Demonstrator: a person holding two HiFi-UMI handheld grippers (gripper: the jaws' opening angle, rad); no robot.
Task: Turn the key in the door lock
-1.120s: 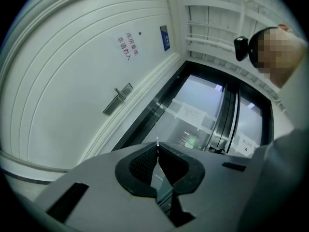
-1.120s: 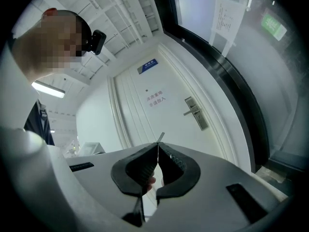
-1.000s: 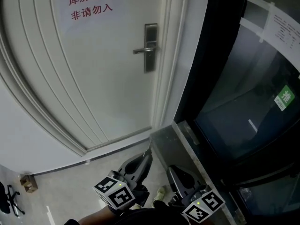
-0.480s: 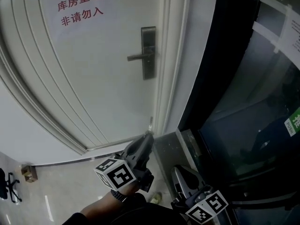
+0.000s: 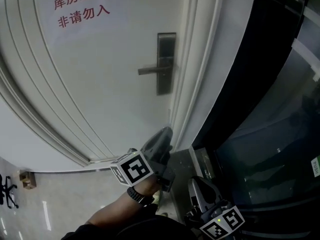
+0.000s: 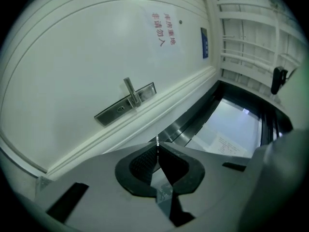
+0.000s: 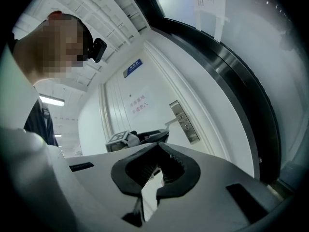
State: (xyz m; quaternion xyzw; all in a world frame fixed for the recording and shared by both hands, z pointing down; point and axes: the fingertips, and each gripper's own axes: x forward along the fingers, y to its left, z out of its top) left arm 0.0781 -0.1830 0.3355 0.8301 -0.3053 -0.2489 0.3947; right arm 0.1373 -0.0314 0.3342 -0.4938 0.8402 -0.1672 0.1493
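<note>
Left hand-held gripper (image 5: 165, 133) (image 6: 157, 146): raised toward the door (image 5: 100, 84), jaws pressed together at the tips on a thin pale sliver of metal, the key (image 6: 157, 139), seen edge-on and sticking out just past the tips. Its marker cube (image 5: 131, 167) faces the head view. The key is below the lock plate (image 5: 166, 63) (image 6: 126, 103) and well apart from it, touching neither plate nor door.

Right hand-held gripper (image 5: 192, 181) (image 7: 158, 145): low, near the person's body, jaws together at the tips, nothing between them.

Room: white panelled door with a grey upright lock plate near its right edge; the lever handle (image 5: 152, 70) points left, level. A small dark keyhole (image 6: 121, 108) sits on the plate below the handle. A notice (image 5: 80, 6) in red characters is on the door above and left of the lock. To the right of the white door frame (image 5: 200, 59) stands a dark glass panel (image 5: 280, 134). The floor (image 5: 55, 204) is pale and glossy.

Containers: a small brown box (image 5: 27, 180) sits on the floor at the wall's foot, far left; its contents cannot be made out.
</note>
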